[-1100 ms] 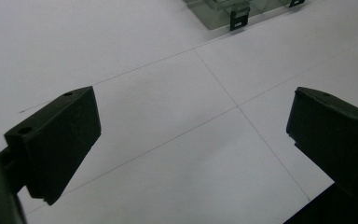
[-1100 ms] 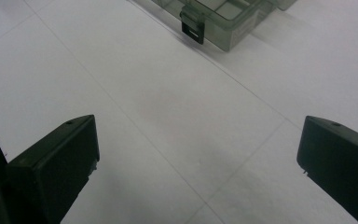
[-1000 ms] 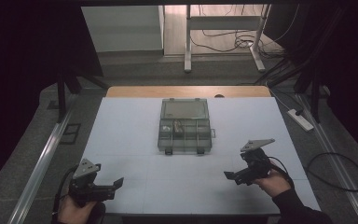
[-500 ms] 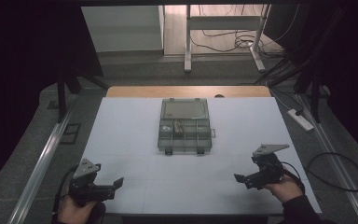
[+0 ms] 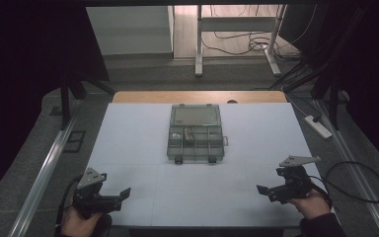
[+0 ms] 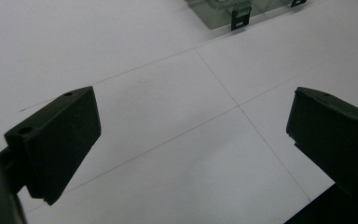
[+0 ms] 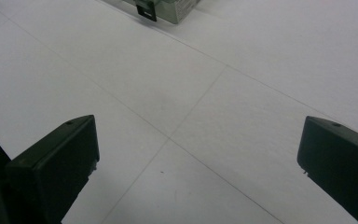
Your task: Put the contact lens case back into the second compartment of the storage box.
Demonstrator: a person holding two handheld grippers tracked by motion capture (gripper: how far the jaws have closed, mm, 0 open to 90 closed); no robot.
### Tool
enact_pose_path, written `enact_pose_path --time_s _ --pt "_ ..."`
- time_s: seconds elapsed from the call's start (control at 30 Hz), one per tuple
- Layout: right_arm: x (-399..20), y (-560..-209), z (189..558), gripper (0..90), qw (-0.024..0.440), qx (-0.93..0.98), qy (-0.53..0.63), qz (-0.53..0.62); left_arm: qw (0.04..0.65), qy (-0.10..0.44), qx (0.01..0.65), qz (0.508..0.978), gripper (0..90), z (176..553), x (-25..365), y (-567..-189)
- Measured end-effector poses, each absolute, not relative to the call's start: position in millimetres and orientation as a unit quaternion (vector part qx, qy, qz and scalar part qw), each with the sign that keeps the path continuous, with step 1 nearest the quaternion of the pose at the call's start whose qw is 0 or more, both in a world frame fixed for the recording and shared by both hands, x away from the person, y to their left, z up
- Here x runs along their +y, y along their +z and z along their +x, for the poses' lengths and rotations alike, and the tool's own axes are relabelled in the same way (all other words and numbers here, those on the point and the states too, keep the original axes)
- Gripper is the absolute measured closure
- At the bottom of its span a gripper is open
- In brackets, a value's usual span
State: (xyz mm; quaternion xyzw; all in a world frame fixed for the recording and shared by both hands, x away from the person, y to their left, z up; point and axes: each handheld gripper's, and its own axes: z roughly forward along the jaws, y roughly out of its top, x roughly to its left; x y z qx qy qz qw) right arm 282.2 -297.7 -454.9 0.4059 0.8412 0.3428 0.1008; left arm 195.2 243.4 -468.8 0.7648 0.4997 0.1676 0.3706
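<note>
In the high view, a closed transparent compartment box (image 5: 195, 132) is set at the middle of the white bench (image 5: 128, 133), its two front latches turned toward the person, so that both sides can be reached equally. Small items are seen in its front compartments; what they are cannot be told. The left claw (image 5: 121, 194) is held low at the near left corner, and the right claw (image 5: 264, 190) at the near right, both well apart from the box and aimed inward. This is judged a ready stance ahead of an approach to the latches

In the left gripper view, the left claw (image 6: 191, 135) is shown wide, with nothing between its jaws. Bare bench surface lies beneath, and a latched corner of the box is seen at the upper edge

In the right gripper view, the right claw (image 7: 198, 154) is likewise spread wide and empty. The box front with one latch is seen far off at the top edge
</note>
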Motion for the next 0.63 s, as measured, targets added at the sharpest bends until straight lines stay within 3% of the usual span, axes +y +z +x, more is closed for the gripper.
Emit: enact_pose_path --time_s 0.63 --pt "-318.0 -452.2 266.0 0.0 0.129 0.836 0.322 0.426 0.369 0.168 0.500 0.765 2.9 195.5 242.8 -468.7"
